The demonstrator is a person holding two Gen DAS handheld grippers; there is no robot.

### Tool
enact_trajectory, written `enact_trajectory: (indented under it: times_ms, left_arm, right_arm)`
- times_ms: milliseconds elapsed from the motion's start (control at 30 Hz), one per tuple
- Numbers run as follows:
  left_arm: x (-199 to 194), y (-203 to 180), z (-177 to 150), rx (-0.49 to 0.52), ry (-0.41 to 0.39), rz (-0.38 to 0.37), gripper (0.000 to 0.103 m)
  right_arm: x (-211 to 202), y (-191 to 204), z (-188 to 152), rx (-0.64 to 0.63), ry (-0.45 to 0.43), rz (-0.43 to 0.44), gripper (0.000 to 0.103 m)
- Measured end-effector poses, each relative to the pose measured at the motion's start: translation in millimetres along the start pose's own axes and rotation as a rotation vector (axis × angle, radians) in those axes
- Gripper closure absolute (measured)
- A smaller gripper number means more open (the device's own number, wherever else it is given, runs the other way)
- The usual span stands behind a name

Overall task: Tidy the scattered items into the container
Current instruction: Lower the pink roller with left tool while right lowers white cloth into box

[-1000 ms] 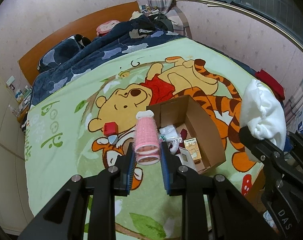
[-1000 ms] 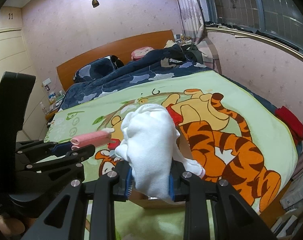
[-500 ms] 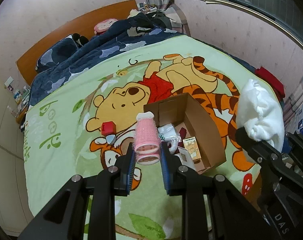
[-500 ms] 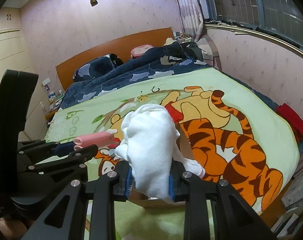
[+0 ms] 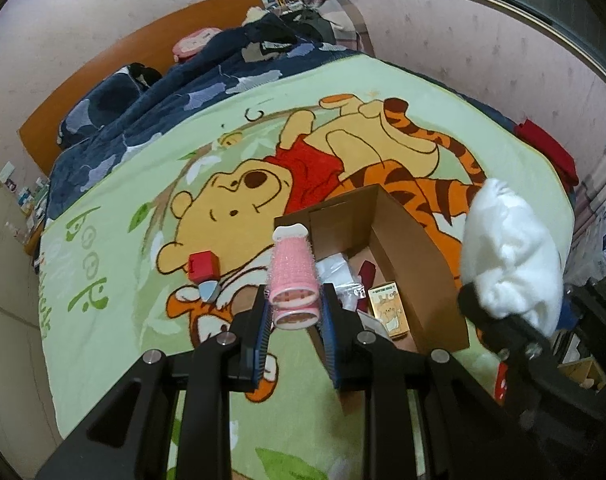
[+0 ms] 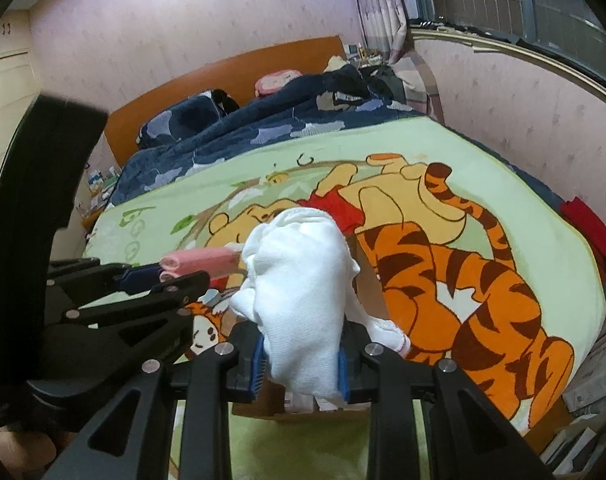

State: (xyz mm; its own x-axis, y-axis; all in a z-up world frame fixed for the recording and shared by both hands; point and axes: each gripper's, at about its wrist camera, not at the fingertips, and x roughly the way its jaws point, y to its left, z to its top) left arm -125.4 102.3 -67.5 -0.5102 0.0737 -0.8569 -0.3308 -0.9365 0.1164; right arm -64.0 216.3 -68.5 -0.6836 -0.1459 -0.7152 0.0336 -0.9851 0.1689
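On the bed's cartoon blanket (image 5: 123,280) the open cardboard box (image 5: 419,264) lies just ahead and right of the left fingers (image 5: 294,312), clamped on pink hair rollers (image 5: 293,270) pointing boxward, while the right fingers (image 6: 301,354) pinch a white cloth bundle (image 6: 303,280).

Left hand-held gripper (image 5: 294,312) and right hand-held gripper (image 6: 301,354) both clamped shut, side by side, apparently angled downward

Bed (image 5: 115,240) bears cardboard box (image 5: 415,256), red cube (image 5: 203,266).
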Motion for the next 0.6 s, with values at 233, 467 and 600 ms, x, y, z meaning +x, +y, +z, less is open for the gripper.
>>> enact_trajectory:
  times_ms: [233, 467, 600]
  left_arm:
    - [36, -5, 15, 0.033, 0.026, -0.052, 0.079]
    - [59, -9, 25, 0.071, 0.038, -0.077, 0.079]
    - [70, -13, 32, 0.093, 0.046, -0.096, 0.079]
  right_arm:
    - [37, -11, -5, 0.019, 0.071, -0.015, 0.076]
    - [62, -16, -17, 0.014, 0.141, -0.024, 0.076]
    - [71, -17, -19, 0.011, 0.169, -0.017, 0.074]
